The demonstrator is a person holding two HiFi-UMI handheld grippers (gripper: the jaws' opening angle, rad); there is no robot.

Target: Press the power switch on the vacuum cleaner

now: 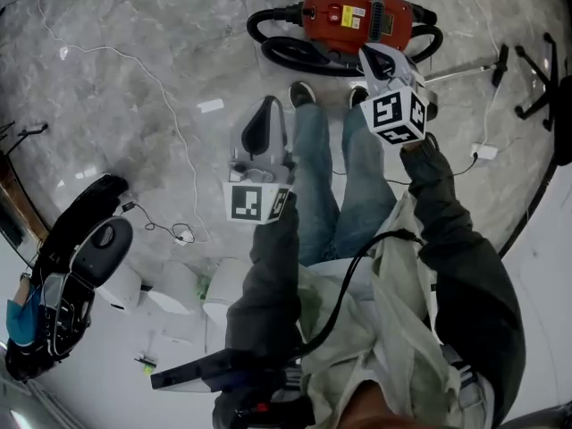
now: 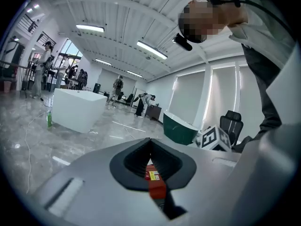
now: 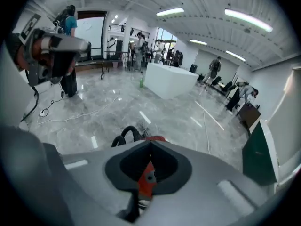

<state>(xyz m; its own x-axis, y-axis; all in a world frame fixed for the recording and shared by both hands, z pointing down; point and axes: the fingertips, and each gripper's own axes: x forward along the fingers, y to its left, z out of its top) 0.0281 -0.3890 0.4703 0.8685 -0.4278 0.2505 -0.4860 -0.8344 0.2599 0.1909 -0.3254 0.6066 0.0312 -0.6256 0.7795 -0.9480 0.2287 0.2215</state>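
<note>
The vacuum cleaner point(image 1: 344, 16) sits on the marble floor point(image 1: 134, 105) just ahead of the person's shoes, red-bodied, with its black hose point(image 1: 286, 54) looped round it. I can't pick out the power switch itself from the head view. My right hand-held gripper point(image 1: 371, 59) reaches furthest forward, its tip lying over the near right edge of the red body in the head view; I cannot tell whether it touches. In the right gripper view that hand-held gripper point(image 3: 150, 145) has its jaws pressed together with nothing between them, and the vacuum cleaner point(image 3: 146, 178) shows red through the gap behind the tips, a loop of hose point(image 3: 123, 134) just above. The left hand-held gripper point(image 1: 266, 113) is held back over the person's left leg, well short of the machine. Its own view shows the same: left hand-held gripper point(image 2: 150, 142) closed on nothing, the vacuum cleaner point(image 2: 155, 182) glimpsed beyond it.
</note>
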